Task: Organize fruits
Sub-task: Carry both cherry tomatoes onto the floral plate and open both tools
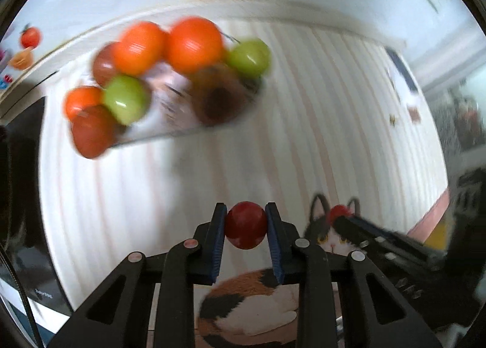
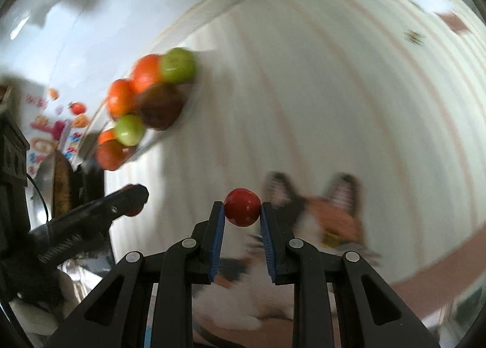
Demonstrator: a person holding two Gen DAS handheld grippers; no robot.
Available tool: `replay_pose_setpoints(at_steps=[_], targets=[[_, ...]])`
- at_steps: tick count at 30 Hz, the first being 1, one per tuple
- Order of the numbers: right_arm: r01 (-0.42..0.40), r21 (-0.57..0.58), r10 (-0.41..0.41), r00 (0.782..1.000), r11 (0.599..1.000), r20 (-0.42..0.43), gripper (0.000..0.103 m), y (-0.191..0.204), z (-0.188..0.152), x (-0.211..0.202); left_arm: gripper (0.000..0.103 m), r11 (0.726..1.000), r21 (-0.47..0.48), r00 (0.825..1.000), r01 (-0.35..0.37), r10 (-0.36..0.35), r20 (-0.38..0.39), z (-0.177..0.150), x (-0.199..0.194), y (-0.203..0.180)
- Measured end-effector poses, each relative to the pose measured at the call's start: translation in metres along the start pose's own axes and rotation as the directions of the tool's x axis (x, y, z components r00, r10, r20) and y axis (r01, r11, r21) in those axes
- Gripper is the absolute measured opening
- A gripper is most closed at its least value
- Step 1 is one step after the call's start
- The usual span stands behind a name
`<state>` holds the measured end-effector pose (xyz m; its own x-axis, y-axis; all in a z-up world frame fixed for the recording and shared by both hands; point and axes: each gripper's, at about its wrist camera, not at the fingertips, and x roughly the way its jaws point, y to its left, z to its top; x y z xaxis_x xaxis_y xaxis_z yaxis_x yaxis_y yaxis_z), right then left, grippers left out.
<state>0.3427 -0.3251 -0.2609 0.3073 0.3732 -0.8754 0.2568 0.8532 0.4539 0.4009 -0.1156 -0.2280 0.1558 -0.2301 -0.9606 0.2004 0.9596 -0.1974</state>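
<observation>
Red fruit (image 1: pixel 245 229) between left gripper (image 1: pixel 245 234) pads

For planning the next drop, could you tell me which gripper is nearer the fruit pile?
Left. The left gripper lies toward the fruit pile; the right gripper is beyond it, farther off.
</observation>
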Motion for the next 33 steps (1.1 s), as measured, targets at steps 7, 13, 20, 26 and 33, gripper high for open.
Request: replay_pose_setpoints(at_steps=[7,13,20,26,33], targets=[[-0.129,-0.113,0.132,0.991,0.985,0.019,0.026,0.079,0.028,0.041,0.023,0.991,-0.131,0.999,0.013,-0.009,0.031,0.054,-0.018,0.052],[-0.184,-0.131,0.188,0.982,0.974,0.017,0.026,0.115,0.045,0.078,0.023,0.989,-0.150,1.000,-0.014,0.018,0.023,0.086,-0.013,0.072],[-0.180,-0.086,0.182,0.983,0.980,0.015,0.031,0.128,0.061,0.109,0.027,0.987,-0.148,0.998,-0.066,0.064,-0.018,0.100,0.008,0.079],[-0.179,-0.041,0.180,0.983,0.983,0.032,0.077,0.121,0.059,0.101,0.066,0.987,-0.139,0.996,-0.082,0.086,0.027,0.100,-0.007,0.083],[-0.021,-0.109,0.028,0.998,0.994,0.061,0.093,0.107,0.058,0.061,0.086,0.980,-0.162,0.988,-0.116,0.130,0.083,0.069,-0.037,0.098]])
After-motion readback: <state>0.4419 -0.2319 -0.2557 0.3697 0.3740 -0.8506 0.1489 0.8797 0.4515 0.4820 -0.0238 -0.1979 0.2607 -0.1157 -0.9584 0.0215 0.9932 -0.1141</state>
